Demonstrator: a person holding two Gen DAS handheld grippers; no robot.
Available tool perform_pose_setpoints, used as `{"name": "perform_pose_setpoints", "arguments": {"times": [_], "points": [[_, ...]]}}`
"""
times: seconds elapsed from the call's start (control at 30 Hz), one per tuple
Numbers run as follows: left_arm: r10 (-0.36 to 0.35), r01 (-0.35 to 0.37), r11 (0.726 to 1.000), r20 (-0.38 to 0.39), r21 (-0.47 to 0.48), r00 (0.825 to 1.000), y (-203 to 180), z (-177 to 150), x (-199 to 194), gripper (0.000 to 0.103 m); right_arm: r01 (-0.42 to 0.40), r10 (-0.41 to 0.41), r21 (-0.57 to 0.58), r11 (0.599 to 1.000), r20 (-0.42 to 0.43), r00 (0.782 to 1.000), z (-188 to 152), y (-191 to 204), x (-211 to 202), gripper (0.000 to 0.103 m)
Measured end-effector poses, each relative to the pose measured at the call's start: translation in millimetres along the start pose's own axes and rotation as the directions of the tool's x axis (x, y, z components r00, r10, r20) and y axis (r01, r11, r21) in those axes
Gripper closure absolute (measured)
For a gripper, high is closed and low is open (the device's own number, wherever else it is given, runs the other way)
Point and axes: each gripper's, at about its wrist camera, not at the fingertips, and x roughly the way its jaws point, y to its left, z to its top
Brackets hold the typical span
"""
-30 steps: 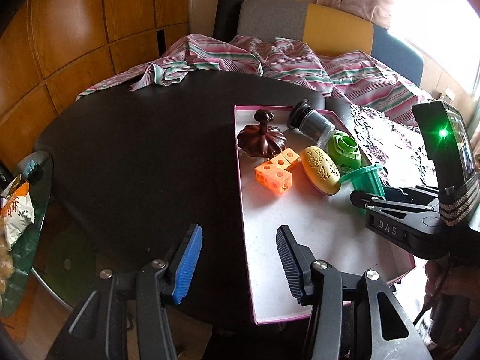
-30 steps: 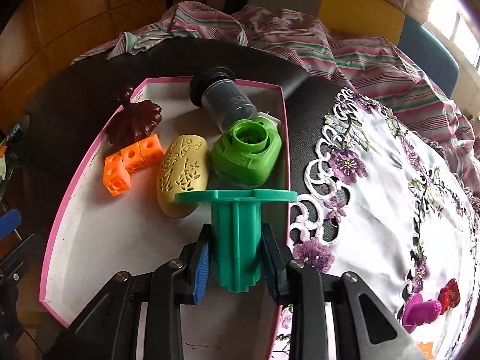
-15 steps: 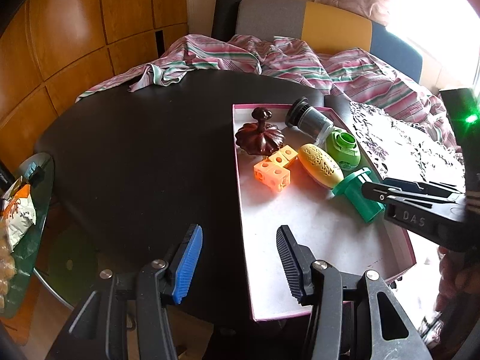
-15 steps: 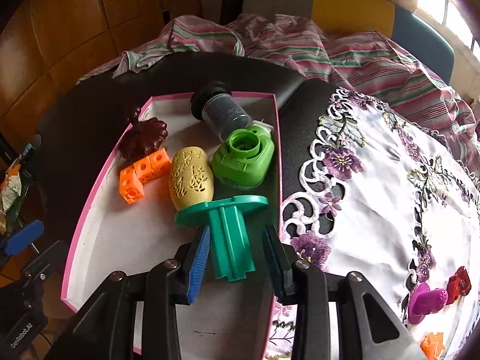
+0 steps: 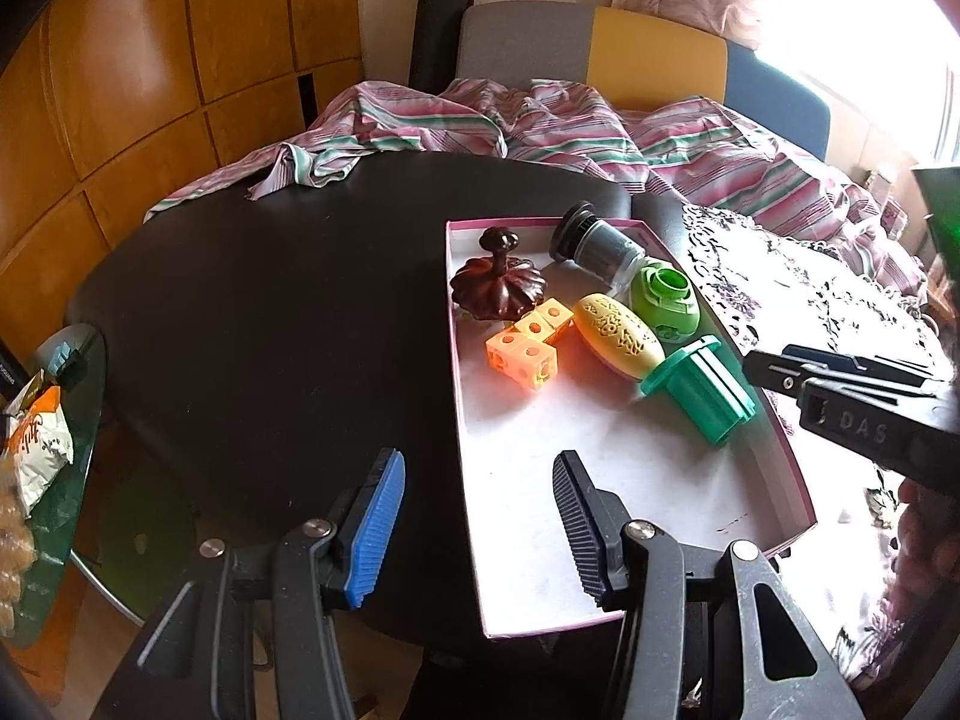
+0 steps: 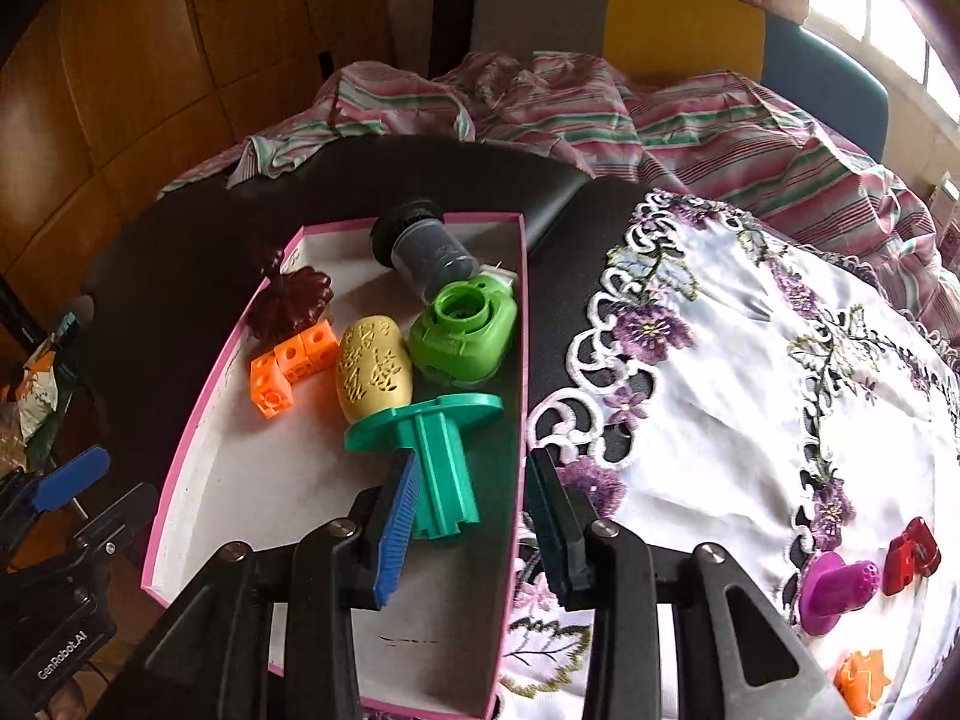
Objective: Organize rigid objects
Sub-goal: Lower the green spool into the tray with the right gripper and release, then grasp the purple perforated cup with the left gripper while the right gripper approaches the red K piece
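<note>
A pink-rimmed white tray (image 5: 600, 480) on the black table holds a brown knobbed lid (image 5: 498, 288), orange cubes (image 5: 528, 342), a yellow carved egg shape (image 5: 618, 333), a light-green round piece (image 5: 663, 300) and a dark jar (image 5: 600, 246) on its side. A teal flanged piece (image 6: 438, 456) lies on its side by the tray's right wall. My right gripper (image 6: 474, 459) hovers over its stem, open, with a gap between the pads and the stem. My left gripper (image 5: 477, 468) stands open over the tray's near left edge, nothing between its fingers.
To the right lies a white embroidered cloth (image 6: 720, 390) with a purple piece (image 6: 840, 594), a red piece (image 6: 912, 552) and an orange piece (image 6: 864, 678). Striped fabric (image 5: 570, 126) is heaped at the table's far edge. A glass side table with snack bags (image 5: 36, 450) stands at the left.
My right gripper let go of the teal piece, which now lies in the tray, and drew back and upward. The left gripper has stayed put.
</note>
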Motion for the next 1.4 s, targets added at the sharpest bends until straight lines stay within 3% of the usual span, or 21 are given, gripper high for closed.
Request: {"name": "perform_pose_setpoints", "arguments": {"times": [0.23,0.47,0.7,0.9,1.1,1.17,1.23,1.4], "points": [[-0.018,0.018,1.0,0.015,0.015,1.0,-6,2,-4,0.05,0.014,-0.015,0.028,1.0,0.028,0.999,0,-20,-17,0.067],[-0.026,0.025,0.999,0.029,0.042,0.999,-13,4,-8,0.05,0.051,-0.054,0.09,0.995,0.038,0.998,-6,-64,-38,0.067],[-0.049,0.046,0.996,0.035,0.079,0.998,-27,7,-11,0.05,0.182,-0.194,0.205,0.962,0.039,0.98,-17,-140,-67,0.067],[-0.079,0.073,0.99,0.041,0.118,0.996,-47,10,-16,0.05,0.29,-0.327,0.369,0.883,0.039,0.944,-34,-219,-93,0.067],[-0.114,0.103,0.979,0.051,0.178,0.992,-76,15,-20,0.05,0.366,-0.446,0.561,0.743,0.006,0.895,-76,-286,-100,0.067],[-0.124,0.112,0.973,0.049,0.2,0.991,-87,16,-20,0.05,0.353,-0.427,0.627,0.694,-0.037,0.904,-86,-306,-101,0.067],[-0.135,0.122,0.968,0.046,0.221,0.99,-97,17,-19,0.05,0.315,-0.42,0.679,0.663,-0.01,0.907,-90,-315,-107,0.067],[-0.16,0.148,0.955,0.027,0.257,0.987,-122,19,-14,0.05,0.296,-0.404,0.69,0.661,-0.006,0.915,-91,-315,-109,0.067]]}}
